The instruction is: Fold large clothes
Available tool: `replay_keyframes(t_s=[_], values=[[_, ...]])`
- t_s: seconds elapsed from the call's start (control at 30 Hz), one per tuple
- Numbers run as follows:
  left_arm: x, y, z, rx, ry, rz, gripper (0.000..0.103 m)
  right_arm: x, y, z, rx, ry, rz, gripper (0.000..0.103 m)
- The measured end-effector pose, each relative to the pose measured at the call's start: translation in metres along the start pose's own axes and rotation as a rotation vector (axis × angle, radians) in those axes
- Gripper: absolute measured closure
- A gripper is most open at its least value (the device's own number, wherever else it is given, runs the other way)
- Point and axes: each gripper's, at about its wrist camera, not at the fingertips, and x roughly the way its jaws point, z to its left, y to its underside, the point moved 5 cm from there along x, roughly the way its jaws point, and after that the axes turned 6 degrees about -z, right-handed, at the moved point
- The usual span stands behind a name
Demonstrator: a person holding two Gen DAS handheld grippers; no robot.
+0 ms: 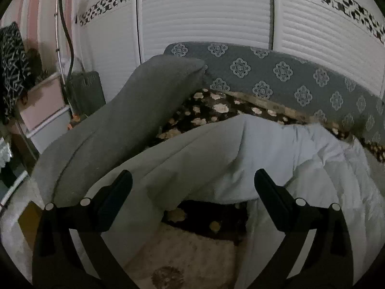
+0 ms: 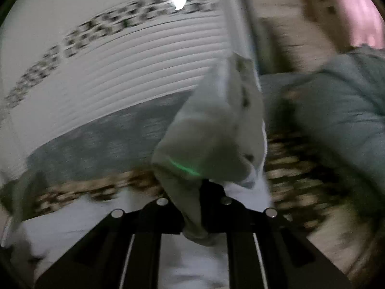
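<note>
A large white garment [image 1: 252,154] lies rumpled on a sofa seat covered by a dark floral blanket [image 1: 209,110]. My left gripper [image 1: 192,180] is open and empty, its jaws wide apart just above the garment's near edge. My right gripper [image 2: 202,187] is shut on a bunched part of the white garment [image 2: 216,130], which stands up from the jaws and hides the fingertips. The right wrist view is blurred by motion.
A grey cushion [image 1: 134,110] leans at the sofa's left end. The patterned grey sofa back [image 1: 288,77] runs behind, with white louvred doors [image 1: 204,21] above. A pale blue-grey cushion [image 2: 336,101] sits at right. A rug [image 1: 187,252] lies below, and a lamp pole [image 1: 65,29] stands at left.
</note>
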Motion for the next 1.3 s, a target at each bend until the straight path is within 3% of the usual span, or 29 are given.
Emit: replay_keyframes(t_s=[0.13,0.27,0.47,0.6,0.7,0.73,0.77,0.8,0.9,1.03,1.13,1.3], values=[[-0.005,-0.008,0.012,-0.113,0.046,-0.012,0.003,0.026,0.059,0.098,-0.002,-0.137,0.110,0.091],[-0.011,-0.015,0.027,-0.169,0.059,-0.021,0.003,0.049,0.132,0.180,-0.071,-0.213,0.215,0.091],[-0.003,-0.008,0.046,-0.258,0.071,0.007,0.003,0.065,0.185,0.236,-0.168,-0.196,0.294,0.089],[0.002,-0.004,0.043,-0.256,0.086,0.027,0.003,0.064,0.196,0.237,-0.229,-0.189,0.385,0.085],[0.002,-0.005,0.032,-0.230,0.103,0.026,0.003,0.046,0.196,0.231,-0.263,-0.239,0.386,0.074],[0.001,-0.005,0.027,-0.214,0.106,0.024,0.003,0.040,0.196,0.230,-0.281,-0.262,0.387,0.052],[0.000,-0.005,0.024,-0.203,0.109,0.024,0.003,0.033,0.195,0.230,-0.300,-0.301,0.388,0.021],[-0.001,-0.004,0.021,-0.193,0.112,0.025,0.003,0.024,0.195,0.231,-0.314,-0.353,0.377,0.002],[-0.005,-0.004,0.013,-0.171,0.116,0.022,0.003,0.003,0.188,0.237,-0.407,-0.362,0.332,0.001],[-0.016,-0.001,-0.002,-0.127,0.135,0.011,0.003,-0.026,0.162,0.225,-0.402,-0.354,0.261,0.001],[-0.022,0.005,-0.021,-0.079,0.170,0.015,0.003,-0.043,0.140,0.196,-0.356,-0.320,0.235,0.001],[-0.031,0.024,-0.069,0.036,0.267,0.047,0.003,-0.072,0.106,0.110,-0.313,-0.170,0.206,0.001]])
